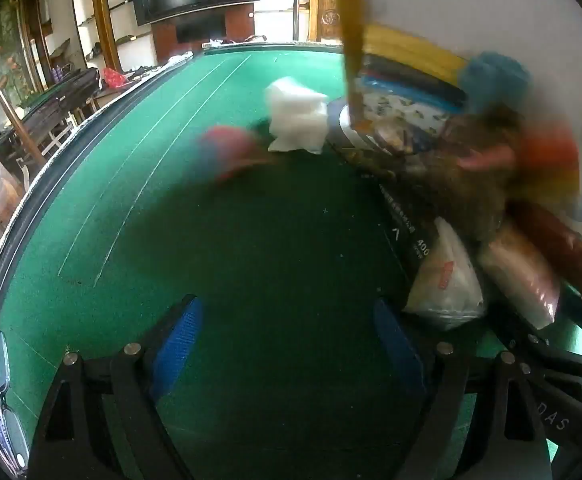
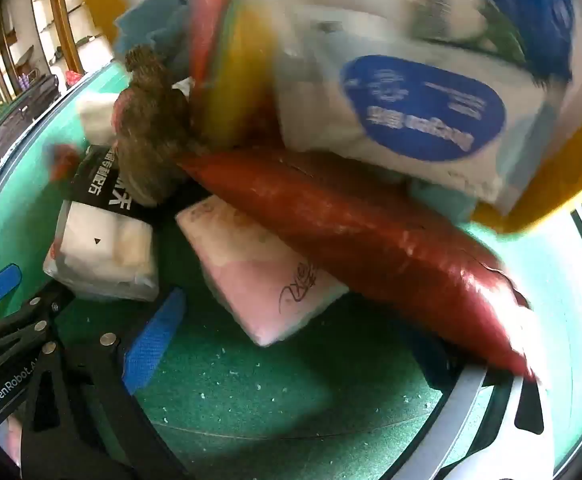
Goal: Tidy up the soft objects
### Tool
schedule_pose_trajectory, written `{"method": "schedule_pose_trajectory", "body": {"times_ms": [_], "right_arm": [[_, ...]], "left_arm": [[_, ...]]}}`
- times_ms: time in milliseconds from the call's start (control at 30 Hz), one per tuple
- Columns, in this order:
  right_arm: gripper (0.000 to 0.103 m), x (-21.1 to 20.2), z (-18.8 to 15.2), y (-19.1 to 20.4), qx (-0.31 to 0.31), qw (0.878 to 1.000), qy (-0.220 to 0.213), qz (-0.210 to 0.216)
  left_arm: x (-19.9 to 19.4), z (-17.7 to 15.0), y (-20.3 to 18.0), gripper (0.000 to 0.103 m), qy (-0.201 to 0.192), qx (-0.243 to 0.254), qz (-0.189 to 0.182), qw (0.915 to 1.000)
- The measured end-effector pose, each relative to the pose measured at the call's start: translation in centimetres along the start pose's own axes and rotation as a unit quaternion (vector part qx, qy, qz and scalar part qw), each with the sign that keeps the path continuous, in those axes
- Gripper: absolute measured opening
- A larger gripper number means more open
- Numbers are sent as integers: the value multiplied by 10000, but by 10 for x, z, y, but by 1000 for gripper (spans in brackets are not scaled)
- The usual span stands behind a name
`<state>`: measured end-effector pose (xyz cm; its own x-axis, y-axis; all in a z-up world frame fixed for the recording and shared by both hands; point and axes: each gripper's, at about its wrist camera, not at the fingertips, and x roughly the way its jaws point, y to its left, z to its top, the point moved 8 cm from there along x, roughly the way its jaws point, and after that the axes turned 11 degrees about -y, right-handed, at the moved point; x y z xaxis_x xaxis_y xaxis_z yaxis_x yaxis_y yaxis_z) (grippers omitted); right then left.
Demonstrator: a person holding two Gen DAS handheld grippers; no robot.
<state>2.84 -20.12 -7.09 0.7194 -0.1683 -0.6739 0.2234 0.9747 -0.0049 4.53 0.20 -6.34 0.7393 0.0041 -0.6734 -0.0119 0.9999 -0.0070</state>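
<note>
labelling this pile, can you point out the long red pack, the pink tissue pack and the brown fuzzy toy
long red pack (image 2: pixel 355 248): right wrist view, middle of its glossy side
pink tissue pack (image 2: pixel 259 272): right wrist view, centre of its top face
brown fuzzy toy (image 2: pixel 147 132): right wrist view, middle of its furry body

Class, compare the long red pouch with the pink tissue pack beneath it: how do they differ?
The red pouch is long, glossy and dark red; the pink tissue pack is short, blocky, pale pink and white. The pouch lies across the pack; the pack lies flat on the green table. Both are soft, plastic-wrapped.
</note>
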Motion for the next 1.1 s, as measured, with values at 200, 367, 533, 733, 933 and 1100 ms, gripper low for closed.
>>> {"method": "schedule_pose_trajectory", "body": {"times_ms": [200,367,533,733,933,1100], "right_arm": [[103,1,0,-2,-3,10000,2,-2],[103,1,0,-2,-1,10000,4,-2],[103,1,1,-1,0,10000,3,0],[103,1,1,-2,1,10000,5,1],[103,1,1,-2,0,10000,6,1],[103,2,1,-2,0,10000,6,1]], "left_arm": [[0,0,0,87,-5,-1,1,10000],[1,0,0,87,-5,-2,2,10000],[1,0,0,87,-6,-3,1,10000],[1,0,0,87,-7,-4,1,10000],[1,0,0,87,-7,-5,1,10000],[1,0,0,87,-7,-5,1,10000]]}}
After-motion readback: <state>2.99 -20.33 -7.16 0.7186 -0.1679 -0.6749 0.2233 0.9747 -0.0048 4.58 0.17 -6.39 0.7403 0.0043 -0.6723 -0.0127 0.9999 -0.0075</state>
